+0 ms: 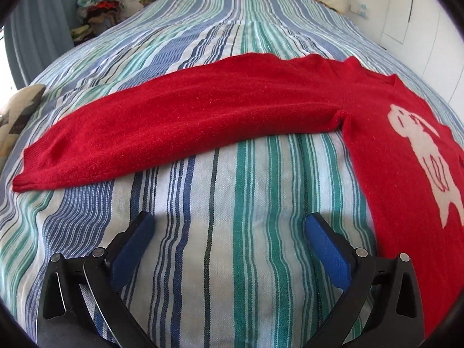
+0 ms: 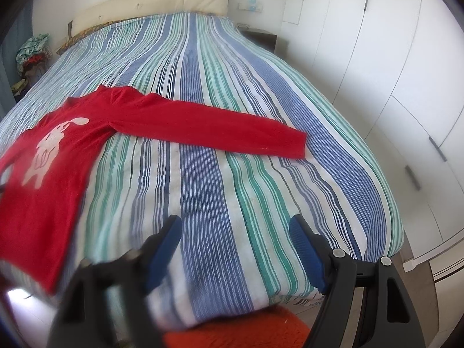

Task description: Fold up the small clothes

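A small red sweater (image 1: pixel 203 110) with a white animal figure lies flat on the striped bedspread (image 1: pixel 220 191). In the left wrist view one sleeve stretches left, its cuff (image 1: pixel 26 174) at the far left, and the body runs down the right side. My left gripper (image 1: pixel 229 223) is open and empty, just above the bedspread short of that sleeve. In the right wrist view the sweater (image 2: pixel 52 159) lies at the left with its other sleeve (image 2: pixel 220 130) stretched right. My right gripper (image 2: pixel 235 226) is open and empty above the bed's near end.
A pile of clothes (image 1: pixel 98 8) sits at the far left by the curtain. A cream headboard (image 2: pixel 150 5) and pillows stand at the bed's far end. White wardrobe doors (image 2: pixel 391 87) line the right side. An orange rug (image 2: pixel 237 333) lies below the bed's foot.
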`<state>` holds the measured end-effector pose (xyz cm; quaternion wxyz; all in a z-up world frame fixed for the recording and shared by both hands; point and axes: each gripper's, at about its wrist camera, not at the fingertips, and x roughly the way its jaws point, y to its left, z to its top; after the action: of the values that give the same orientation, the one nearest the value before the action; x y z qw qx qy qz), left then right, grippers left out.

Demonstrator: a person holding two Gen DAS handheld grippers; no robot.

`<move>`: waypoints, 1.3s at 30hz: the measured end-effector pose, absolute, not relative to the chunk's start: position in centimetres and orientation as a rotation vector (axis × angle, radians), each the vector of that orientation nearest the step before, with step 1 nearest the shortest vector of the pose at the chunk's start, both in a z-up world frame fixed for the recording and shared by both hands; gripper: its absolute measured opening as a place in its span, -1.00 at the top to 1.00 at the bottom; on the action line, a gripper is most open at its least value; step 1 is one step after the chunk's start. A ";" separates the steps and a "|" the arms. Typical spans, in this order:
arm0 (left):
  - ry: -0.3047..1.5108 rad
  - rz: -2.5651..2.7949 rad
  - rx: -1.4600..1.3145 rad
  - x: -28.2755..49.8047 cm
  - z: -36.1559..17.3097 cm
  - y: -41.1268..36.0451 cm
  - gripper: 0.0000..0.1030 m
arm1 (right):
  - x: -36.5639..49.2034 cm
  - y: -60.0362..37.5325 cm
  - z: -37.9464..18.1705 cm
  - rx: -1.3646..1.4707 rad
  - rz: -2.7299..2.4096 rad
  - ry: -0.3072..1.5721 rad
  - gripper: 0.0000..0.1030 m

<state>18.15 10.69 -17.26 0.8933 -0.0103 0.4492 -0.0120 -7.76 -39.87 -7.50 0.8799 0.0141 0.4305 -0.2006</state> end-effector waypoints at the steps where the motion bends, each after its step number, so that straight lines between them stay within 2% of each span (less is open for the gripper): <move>1: 0.933 -0.024 -0.021 18.1 -17.3 10.7 -0.99 | -7.7 -39.9 -7.5 0.030 -0.418 0.898 -0.47; 20: 0.933 -0.024 -0.022 18.1 -17.3 10.7 -0.99 | -6.2 -38.7 -8.3 -0.021 -0.422 0.958 -0.47; 39: 0.933 -0.025 -0.022 18.1 -17.3 10.7 -0.99 | -7.5 -40.2 -7.7 0.063 -0.395 0.905 -0.47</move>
<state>18.12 10.68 -17.33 0.8930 -0.0105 0.4498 -0.0122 -7.46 -40.23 -7.70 0.8801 0.0301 0.4343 -0.1894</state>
